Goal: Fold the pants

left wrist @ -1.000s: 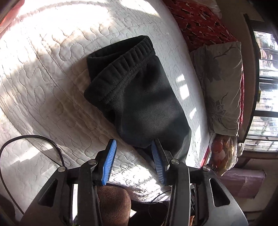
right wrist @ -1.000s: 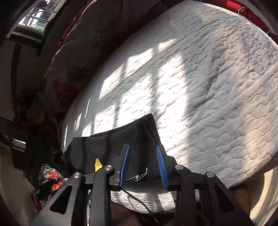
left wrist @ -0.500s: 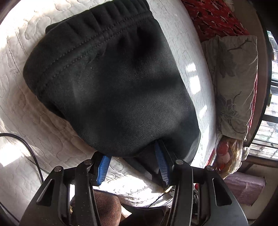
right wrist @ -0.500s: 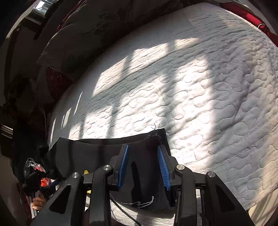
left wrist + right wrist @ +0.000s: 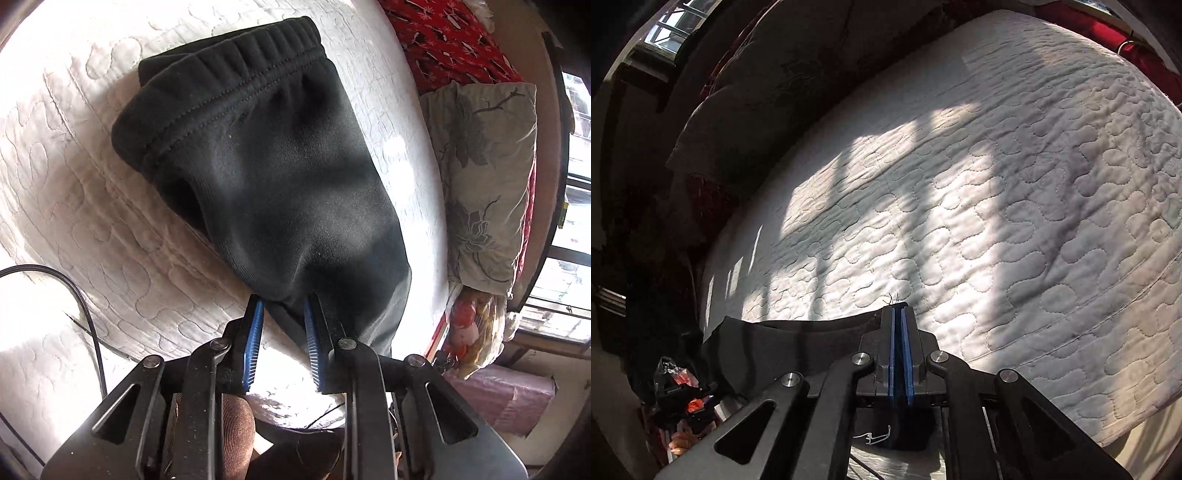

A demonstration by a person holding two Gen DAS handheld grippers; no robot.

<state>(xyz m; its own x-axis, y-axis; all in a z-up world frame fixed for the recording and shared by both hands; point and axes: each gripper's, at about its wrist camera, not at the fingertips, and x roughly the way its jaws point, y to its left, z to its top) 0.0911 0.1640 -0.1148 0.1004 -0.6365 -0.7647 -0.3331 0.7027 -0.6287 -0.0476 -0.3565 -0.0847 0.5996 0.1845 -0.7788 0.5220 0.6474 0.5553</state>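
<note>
- Lying on the white quilted bed cover (image 5: 62, 206) are the black pants (image 5: 280, 192), folded into a thick bundle with the stretchy waistband (image 5: 236, 62) at the far end.
- The left gripper (image 5: 282, 304) sits at the near end of the bundle. Its blue pads (image 5: 253, 343) stand a little apart, and the near edge of the pants pokes into the gap between them — the tips look to touch the cloth, but I cannot tell if they are really pinching it.
- The right gripper (image 5: 897, 314) is squeezed tight, its two blue pads (image 5: 908, 354) pressed almost flat together with a thin bit of black cloth caught between them.
- From the right gripper's camera, the pants (image 5: 783, 350) stretch away to the left of the clamped tips, low over the cover, with some loose threads sticking up at the corner being held.
- A flowery pillow (image 5: 484, 177) leans at the side of the bed, past the pants, and a thin black cable (image 5: 83, 306) curls over the cover near the left gripper.
</note>
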